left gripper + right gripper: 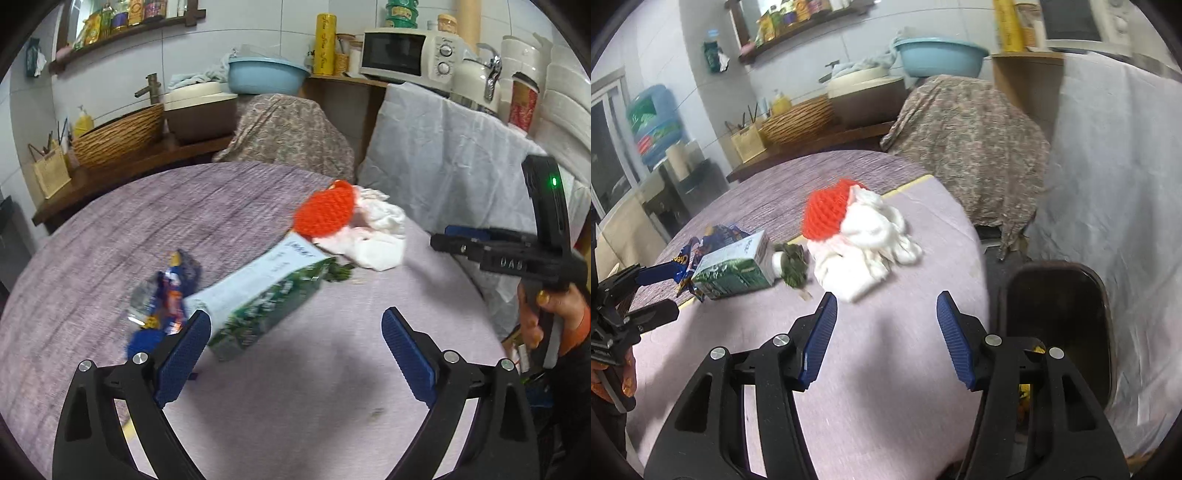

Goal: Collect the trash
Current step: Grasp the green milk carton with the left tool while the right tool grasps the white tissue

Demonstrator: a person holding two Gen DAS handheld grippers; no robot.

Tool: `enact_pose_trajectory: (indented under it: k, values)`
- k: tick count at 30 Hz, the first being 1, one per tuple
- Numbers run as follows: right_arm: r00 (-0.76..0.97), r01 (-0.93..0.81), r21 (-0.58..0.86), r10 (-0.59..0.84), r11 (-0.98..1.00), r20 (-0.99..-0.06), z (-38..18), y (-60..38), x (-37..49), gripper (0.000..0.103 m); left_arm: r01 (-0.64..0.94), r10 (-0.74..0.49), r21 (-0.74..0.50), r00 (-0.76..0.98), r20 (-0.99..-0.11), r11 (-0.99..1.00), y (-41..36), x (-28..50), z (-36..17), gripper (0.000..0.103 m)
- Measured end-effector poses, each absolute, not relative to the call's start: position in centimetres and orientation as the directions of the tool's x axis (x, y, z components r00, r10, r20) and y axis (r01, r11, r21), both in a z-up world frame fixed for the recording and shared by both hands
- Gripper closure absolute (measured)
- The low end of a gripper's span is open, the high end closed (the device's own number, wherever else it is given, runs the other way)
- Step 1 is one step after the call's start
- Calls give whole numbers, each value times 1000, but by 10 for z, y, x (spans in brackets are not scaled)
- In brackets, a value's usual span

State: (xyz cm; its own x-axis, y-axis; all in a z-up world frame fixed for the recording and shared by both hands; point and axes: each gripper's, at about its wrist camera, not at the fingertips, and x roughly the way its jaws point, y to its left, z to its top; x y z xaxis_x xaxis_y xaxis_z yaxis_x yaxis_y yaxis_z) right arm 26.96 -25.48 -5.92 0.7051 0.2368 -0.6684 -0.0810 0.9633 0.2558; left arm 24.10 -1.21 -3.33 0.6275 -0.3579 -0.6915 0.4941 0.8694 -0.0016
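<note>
Trash was seen scattered on a round table draped in a mauve woven cloth (768, 192): a green-and-white cardboard carton (258, 295) lying on its side, a crumpled blue snack wrapper (166, 291) touching its end, and an orange foam fruit net (825, 214) resting against crumpled white tissue (871, 236). The left gripper (295, 332) was held spread above the cloth just beside the carton, gripping nothing. The right gripper (886, 325) was likewise parted and empty near the tissue, with a dark plastic bin (1067, 291) seen beside the table's edge.

Soft, even indoor light, faint shadows on the bench (295, 387), motion blur smearing the snack wrapper (166, 291) and microwave (1082, 22), strong fisheye bending, dark vignetted corners.
</note>
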Motion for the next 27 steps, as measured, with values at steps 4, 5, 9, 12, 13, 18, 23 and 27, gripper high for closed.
enact_pose_trajectory:
  k: [4,5,9,12,13,18,23,27]
  values:
    - [690,-84,206,206,975,-694,-58,-242,302,46,491,-338,2,602,-723,871,-3,260,-38,10]
    - [690,-82,191,194,978,-697,-58,-239,308,46,496,-336,6,596,-729,868,-1,262,-40,10]
    - [683,-98,121,155,988,-714,-62,-228,330,46,525,-320,47,585,-745,849,-5,272,-41,10]
    - [669,-135,86,155,987,-727,-66,-220,339,46,547,-306,78,574,-759,833,-11,278,-42,10]
    - [666,-140,63,141,988,-733,-67,-219,342,48,551,-300,87,572,-763,830,-13,280,-43,10]
    - [673,-126,56,127,990,-729,-68,-223,338,78,575,-284,97,536,-795,812,-21,292,-50,10]
    - [712,-138,33,122,990,-691,-59,-224,320,81,597,-235,158,525,-818,787,-33,300,-56,10]
    - [722,-135,61,140,989,-677,-53,-230,307,81,629,-206,183,494,-845,755,-38,303,-63,10]
